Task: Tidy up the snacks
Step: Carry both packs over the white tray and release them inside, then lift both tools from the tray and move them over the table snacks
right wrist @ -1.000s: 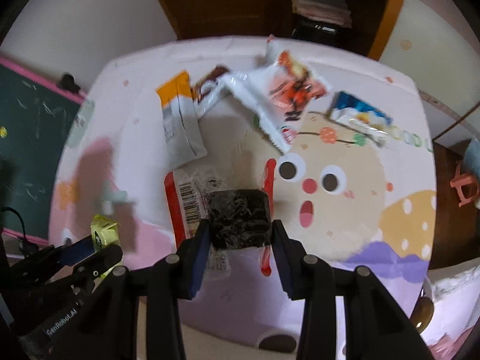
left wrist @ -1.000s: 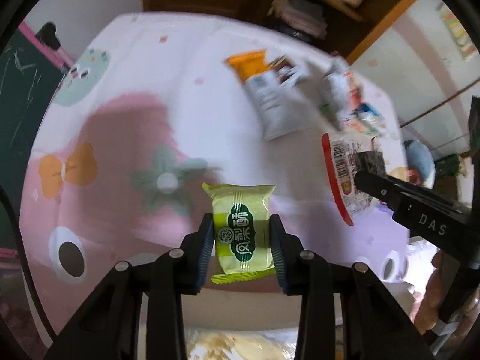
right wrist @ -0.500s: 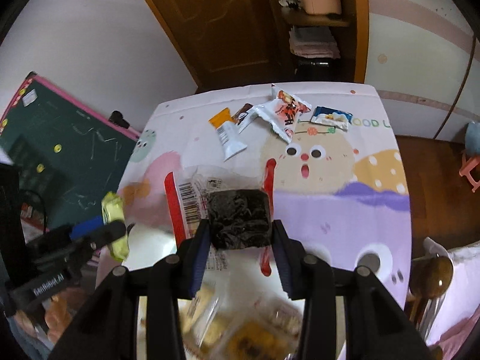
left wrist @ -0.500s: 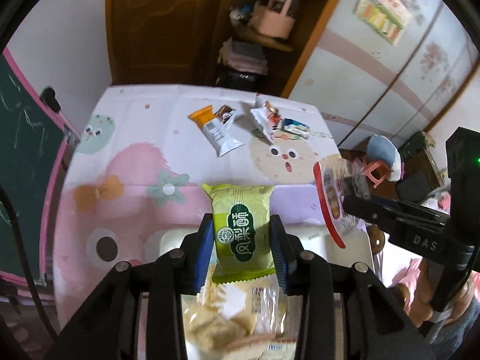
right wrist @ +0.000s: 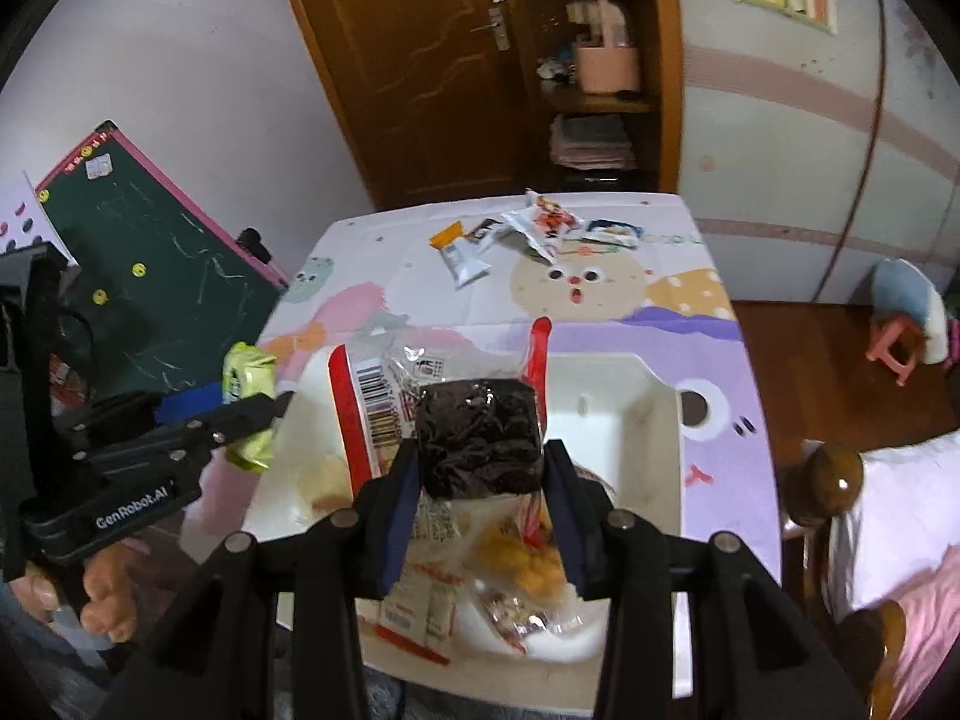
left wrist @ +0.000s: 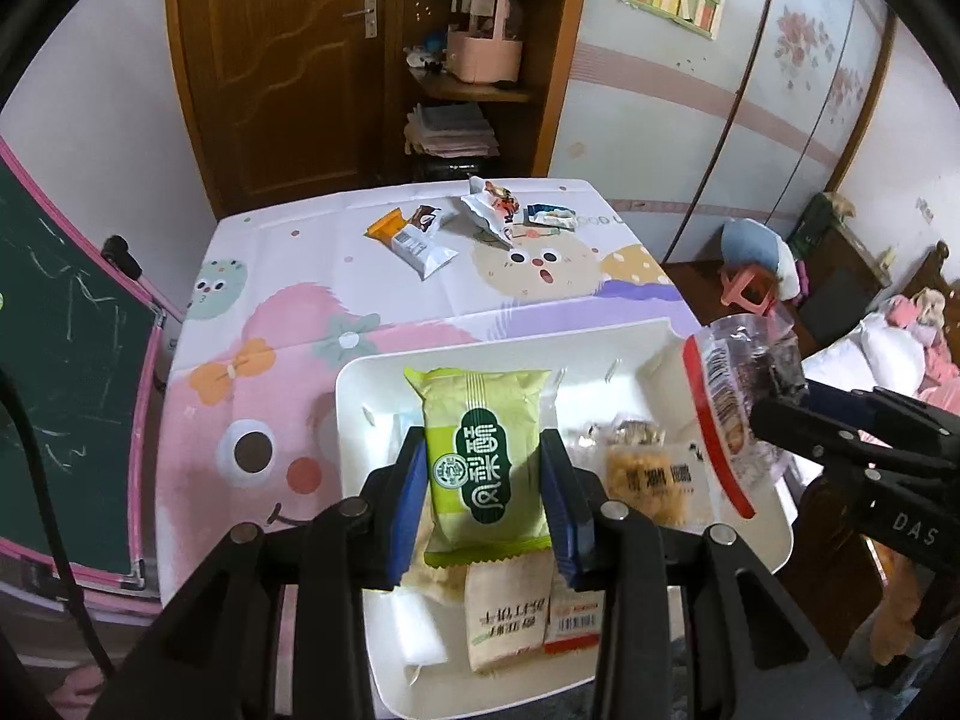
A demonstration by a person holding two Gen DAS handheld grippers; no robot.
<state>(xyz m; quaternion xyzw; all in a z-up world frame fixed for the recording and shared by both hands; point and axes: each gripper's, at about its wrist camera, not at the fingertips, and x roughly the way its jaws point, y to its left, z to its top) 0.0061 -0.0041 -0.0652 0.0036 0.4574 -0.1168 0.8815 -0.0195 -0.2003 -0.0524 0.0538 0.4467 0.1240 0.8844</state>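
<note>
Green snack packet (left wrist: 485,456): glossy plastic film, crimped ends. Clear packet (right wrist: 444,414) with red edges: shiny, crinkled film over a dark rough block. White tray (left wrist: 606,342): smooth, semi-gloss plastic. Tablecloth (left wrist: 288,276): matt printed cloth, fold creases showing. Both gripper bodies matt black plastic, metal screw heads, blue rubbery pads (left wrist: 408,492). Door (left wrist: 282,60): varnished wood, slight sheen.

The right gripper (right wrist: 480,468) jaws clamp a dark snack packet (right wrist: 477,438) above the white tray (right wrist: 624,396).
</note>
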